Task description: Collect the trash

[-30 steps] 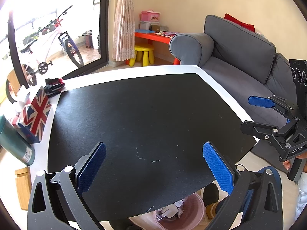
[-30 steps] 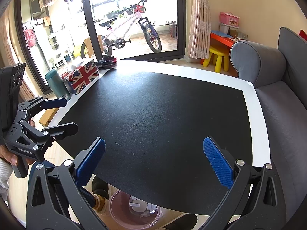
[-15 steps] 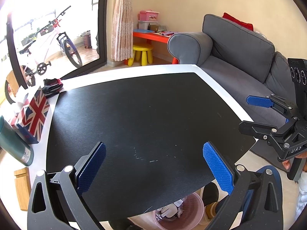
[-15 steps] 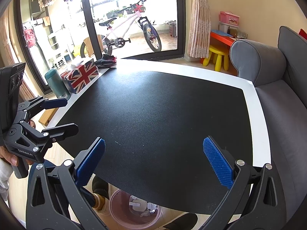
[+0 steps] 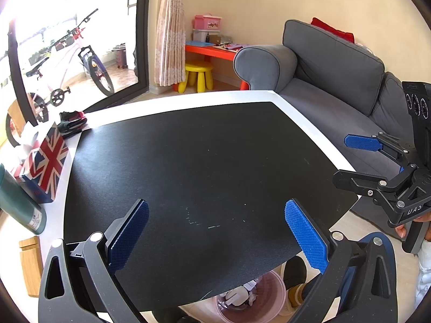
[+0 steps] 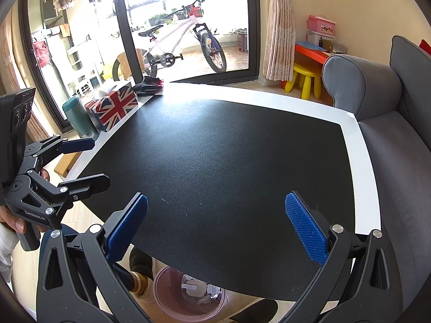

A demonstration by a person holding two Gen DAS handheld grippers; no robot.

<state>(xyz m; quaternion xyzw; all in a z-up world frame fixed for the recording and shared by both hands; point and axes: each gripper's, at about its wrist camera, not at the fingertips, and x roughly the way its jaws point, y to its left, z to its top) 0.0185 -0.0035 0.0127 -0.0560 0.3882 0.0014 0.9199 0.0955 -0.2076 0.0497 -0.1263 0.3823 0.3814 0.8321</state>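
- A translucent pink bin stands on the floor just under the near edge of the counter; its round wall is see-through plastic, and white crumpled paper scraps and small packaging pieces lie at its bottom.
- The counter is white with a matte black mat covering most of it; the mat has a fine grainy texture, rounded corners and a few pale scuffs near its front.
- The left tool hangs above the mat's front edge, released, its two blue ribbed pads wide apart with nothing between them.
- The right tool hangs over the near side of the mat likewise, spread wide and holding nothing; its black arms carry silver screws.
- Each tool also shows in the other's view, at the edge of the frame, with a hand around the grip.
- A box printed with a Union Jack sits at the counter's left edge, white tissue poking from its top.
- Just beside the box stands a dark teal cylindrical bottle, smooth, with a label strip.
- A black and red folded fabric item lies at the counter's far left corner.
- A grey upholstered sofa with a rolled arm runs along the counter's right side.
- A yellow plastic stool stands by an orange low table beyond.
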